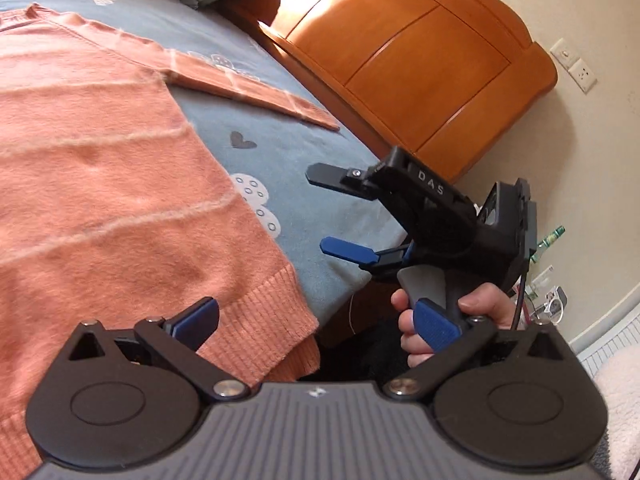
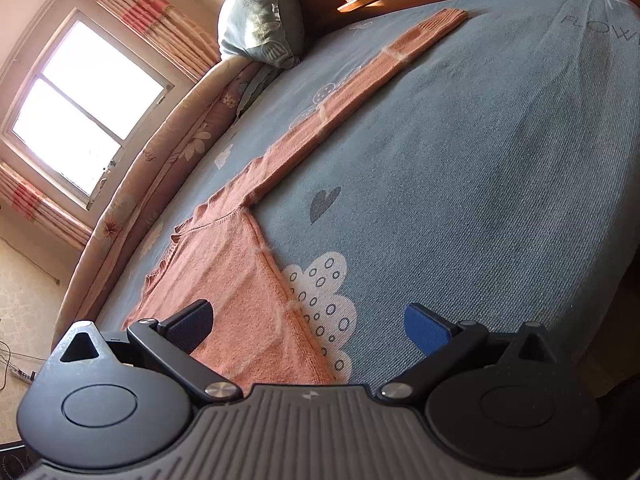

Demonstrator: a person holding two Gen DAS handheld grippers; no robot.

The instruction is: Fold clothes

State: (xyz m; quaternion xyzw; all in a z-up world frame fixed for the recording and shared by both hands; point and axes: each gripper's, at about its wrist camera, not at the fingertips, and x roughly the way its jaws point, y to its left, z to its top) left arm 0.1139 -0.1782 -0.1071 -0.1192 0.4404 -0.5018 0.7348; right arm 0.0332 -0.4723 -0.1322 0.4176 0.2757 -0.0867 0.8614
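Salmon-pink sweater (image 1: 100, 168) lies flat on the bed (image 1: 288, 160), body spread toward the near edge, ribbed hem (image 1: 272, 312) reaching that edge and partly hanging over it. One sleeve (image 2: 360, 88) stretched straight out across the blue-grey bedcover toward the wooden headboard (image 1: 400, 60), cuff close to the bed's far edge. My left hand-held gripper (image 1: 316, 322) hovers over the hem at the near edge, jaws wide apart, nothing between them. My right hand-held gripper (image 1: 340, 214) sits just off the near edge of the bed beside the sweater's side seam, fingers spread and empty (my hand (image 1: 440, 320) visible on its grip in the left view). Right view looks down the side seam, one fingertip over the knit, the other over bare cover near a white cloud print (image 2: 324, 300). Pillow (image 2: 260, 16) at the far corner by the headboard; window (image 2: 84, 100) with striped curtains beyond.
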